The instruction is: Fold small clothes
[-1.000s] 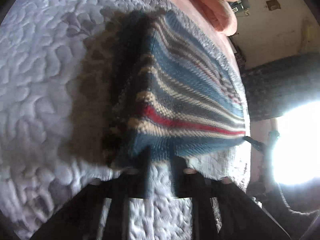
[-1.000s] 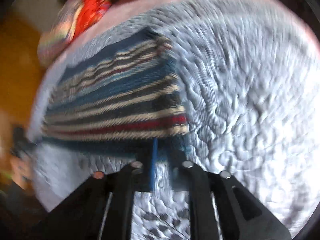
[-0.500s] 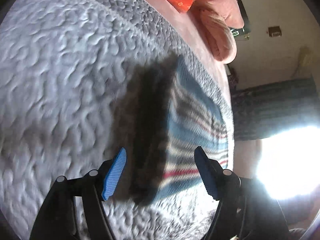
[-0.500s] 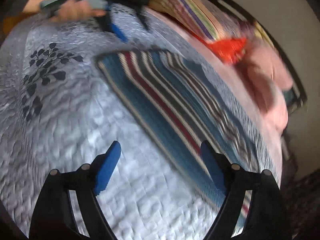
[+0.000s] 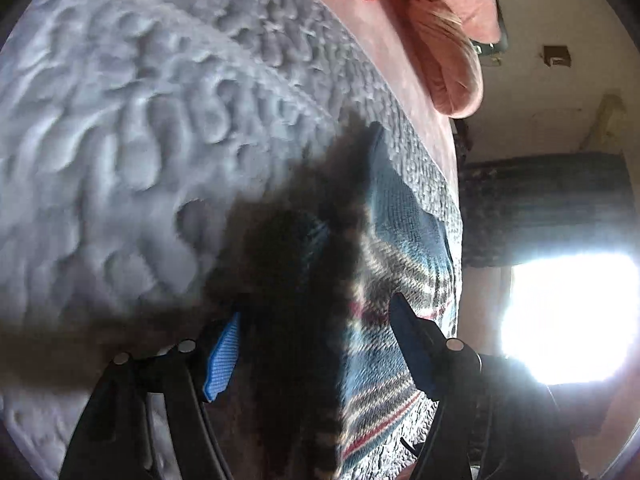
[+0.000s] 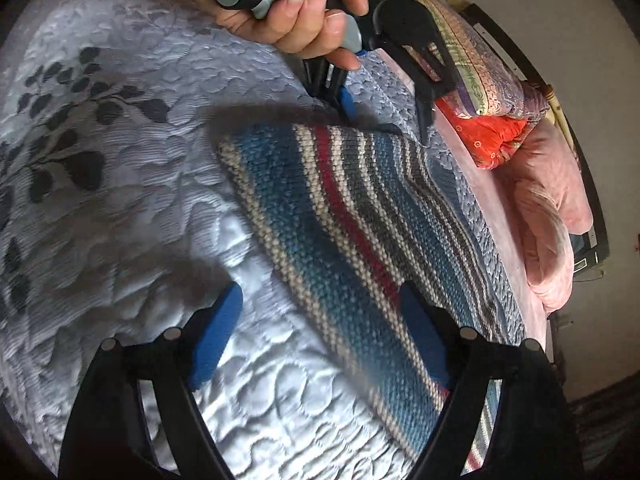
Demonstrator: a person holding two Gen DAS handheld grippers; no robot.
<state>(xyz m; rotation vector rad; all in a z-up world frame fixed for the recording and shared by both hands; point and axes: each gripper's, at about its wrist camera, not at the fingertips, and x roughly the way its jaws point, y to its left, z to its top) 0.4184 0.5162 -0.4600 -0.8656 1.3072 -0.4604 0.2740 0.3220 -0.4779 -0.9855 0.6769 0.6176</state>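
The right gripper (image 6: 320,332) hangs with its jaws spread wide and nothing between the blue pads (image 6: 216,336) but air and cloth below: the near end of the striped knit garment (image 6: 352,248) lies under the gap, its cream-edged hem running from between the fingers toward the right finger, while the left finger stands over bare quilt. The left gripper (image 5: 316,348) is likewise parted and grips nothing; in its own view the same garment (image 5: 400,264) lies beneath and beyond the gap, half of it sunk in a dark shadow on the left side and the blue, cream and red stripes lit on the right. From the right wrist view the left gripper (image 6: 384,92) appears at the far end of the garment, held in a person's hand (image 6: 296,16), its tips just at the far edge of the knit; whether they touch the cloth cannot be told. The garment lies flat and folded on the pale quilted bedspread (image 6: 120,208), which bears a dark leaf print on the left. Farther right a pink pillow (image 6: 548,208) and a folded red and patterned bundle (image 6: 488,120) rest at the bed's edge.
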